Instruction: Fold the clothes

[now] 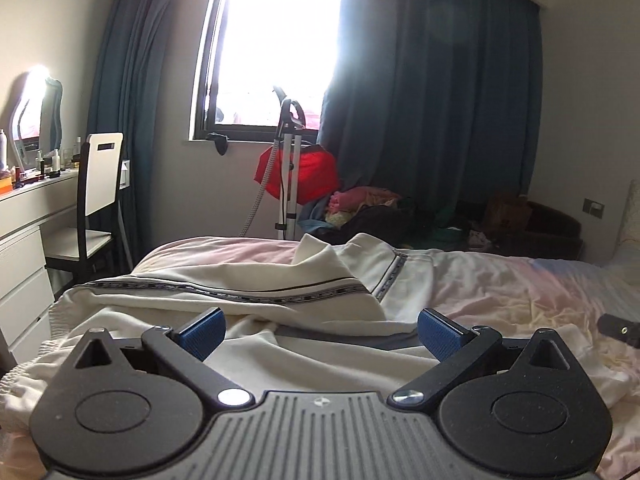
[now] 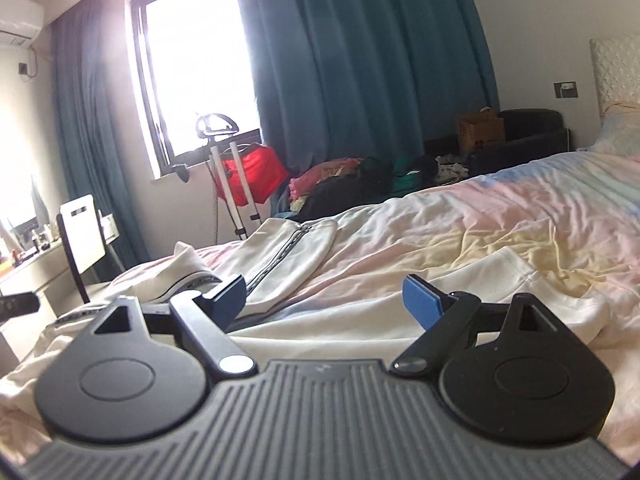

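Trousers (image 1: 248, 280) lie on the bed (image 1: 500, 292); chair (image 1: 98, 184) left of it; window (image 1: 272, 44) behind.

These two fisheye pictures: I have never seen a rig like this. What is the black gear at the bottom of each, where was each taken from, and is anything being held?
Each picture comes from a camera mounted on a hand-held gripper, looking forward along its two fingers. A person carries one in each hand; there is no robot arm. The left wrist view shows the left gripper, the right wrist view the right gripper. The blue pieces are the finger pads. Both grippers are open and hold nothing. Beneath them, a cream garment with striped trim lies rumpled, not yet folded, on a bed with a pastel sheet. Behind it are a window, blue curtains and a pile of clothes.
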`<state>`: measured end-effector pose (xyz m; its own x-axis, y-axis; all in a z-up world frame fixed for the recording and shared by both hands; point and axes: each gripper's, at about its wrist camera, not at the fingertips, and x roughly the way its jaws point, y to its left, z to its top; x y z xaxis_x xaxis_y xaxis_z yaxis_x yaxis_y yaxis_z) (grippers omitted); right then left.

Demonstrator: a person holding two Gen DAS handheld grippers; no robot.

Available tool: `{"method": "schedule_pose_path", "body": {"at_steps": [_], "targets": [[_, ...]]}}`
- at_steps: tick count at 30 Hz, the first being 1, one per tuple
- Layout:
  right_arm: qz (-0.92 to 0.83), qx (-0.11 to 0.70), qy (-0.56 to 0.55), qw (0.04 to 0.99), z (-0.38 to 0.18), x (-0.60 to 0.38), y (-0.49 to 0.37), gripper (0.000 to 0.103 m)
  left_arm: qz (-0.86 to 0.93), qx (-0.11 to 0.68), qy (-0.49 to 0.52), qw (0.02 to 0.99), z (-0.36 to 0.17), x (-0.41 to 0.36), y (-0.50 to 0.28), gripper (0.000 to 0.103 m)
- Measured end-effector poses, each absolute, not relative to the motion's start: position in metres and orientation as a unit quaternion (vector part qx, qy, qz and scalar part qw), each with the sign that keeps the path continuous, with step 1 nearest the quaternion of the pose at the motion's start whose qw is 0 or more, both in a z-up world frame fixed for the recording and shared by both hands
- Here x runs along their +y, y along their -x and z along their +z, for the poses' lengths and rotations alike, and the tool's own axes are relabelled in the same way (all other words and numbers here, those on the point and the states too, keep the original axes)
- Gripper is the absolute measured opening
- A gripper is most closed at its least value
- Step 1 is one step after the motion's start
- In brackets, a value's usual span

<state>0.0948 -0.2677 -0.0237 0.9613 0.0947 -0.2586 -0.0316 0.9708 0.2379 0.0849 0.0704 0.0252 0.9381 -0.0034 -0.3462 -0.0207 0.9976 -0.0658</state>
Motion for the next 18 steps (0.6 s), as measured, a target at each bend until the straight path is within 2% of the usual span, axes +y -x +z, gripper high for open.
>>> {"method": "schedule_pose_path", "body": {"at_steps": [3, 13, 18], "targets": [[0.038, 0.134, -0.096, 0.986, -0.029, -0.257, -0.101, 0.086, 0.004, 0.184, 0.028, 0.983, 0.016, 0.060, -0.096, 0.103], [0.045, 0.165, -0.136, 0.976, -0.052, -0.265, -0.122, 0.086, 0.014, 0.173, 0.025, 0.985, 0.015, 0.057, -0.140, 0.103], [0.042, 0.184, -0.150, 0.970, -0.064, -0.267, -0.137, 0.086, -0.006, 0.183, 0.036, 0.982, -0.014, 0.055, -0.162, 0.103]]}}
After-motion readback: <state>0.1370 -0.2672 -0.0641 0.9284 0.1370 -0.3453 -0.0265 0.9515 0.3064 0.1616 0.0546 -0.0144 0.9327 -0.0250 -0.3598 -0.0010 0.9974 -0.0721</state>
